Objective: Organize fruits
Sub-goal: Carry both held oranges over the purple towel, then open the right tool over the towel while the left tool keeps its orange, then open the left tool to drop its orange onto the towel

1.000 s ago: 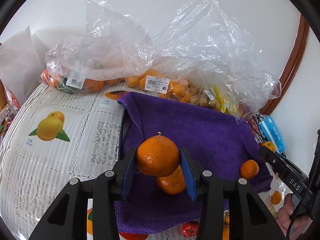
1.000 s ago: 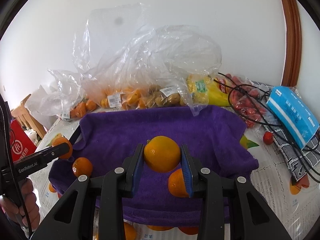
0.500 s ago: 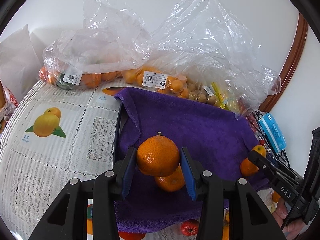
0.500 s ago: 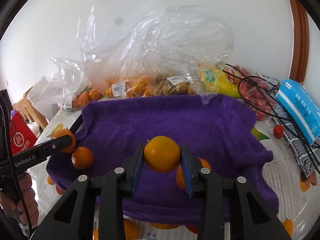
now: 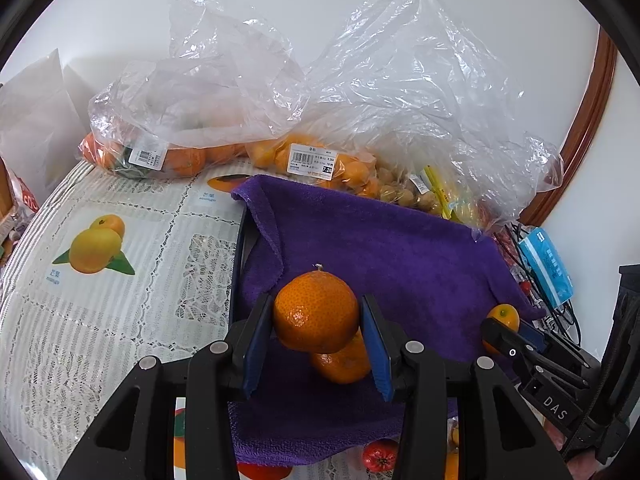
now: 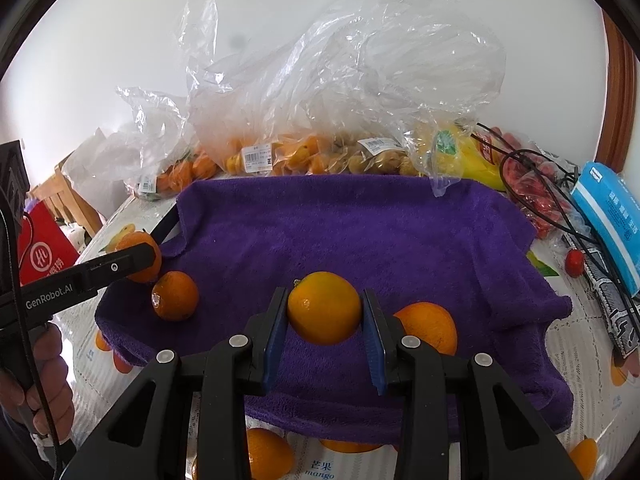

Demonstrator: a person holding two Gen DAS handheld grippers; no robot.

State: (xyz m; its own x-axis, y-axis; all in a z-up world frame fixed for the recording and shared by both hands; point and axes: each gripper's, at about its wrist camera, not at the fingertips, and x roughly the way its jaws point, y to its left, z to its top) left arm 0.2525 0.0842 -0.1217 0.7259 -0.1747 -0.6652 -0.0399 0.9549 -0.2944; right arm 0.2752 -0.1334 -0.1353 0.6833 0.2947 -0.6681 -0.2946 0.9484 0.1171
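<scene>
In the left wrist view my left gripper (image 5: 316, 308) is shut on a rough-skinned mandarin (image 5: 316, 318), held above a purple towel (image 5: 380, 248). A second mandarin (image 5: 344, 366) lies on the towel just beneath it. My right gripper (image 6: 324, 300) is shut on a smooth yellow-orange fruit (image 6: 324, 308) over the towel's (image 6: 340, 232) near part. One orange (image 6: 430, 326) rests on the towel right of the jaws, another (image 6: 175, 295) at the towel's left edge. Each gripper shows in the other's view: the right gripper (image 5: 504, 322) and the left gripper (image 6: 138, 258), each with its fruit.
Clear plastic bags (image 5: 248, 120) with oranges and small brown fruit line the wall behind the towel. A blue packet (image 6: 608, 216), black cables (image 6: 540, 184) and a small red fruit (image 6: 575, 262) lie to the right. The lace tablecloth (image 5: 120, 280) carries printed fruit pictures. A red bag (image 6: 44, 256) stands left.
My right gripper has come lower and further in over the towel with its fruit, and it now reaches further into the left wrist view. The left gripper has kept its place and grip.
</scene>
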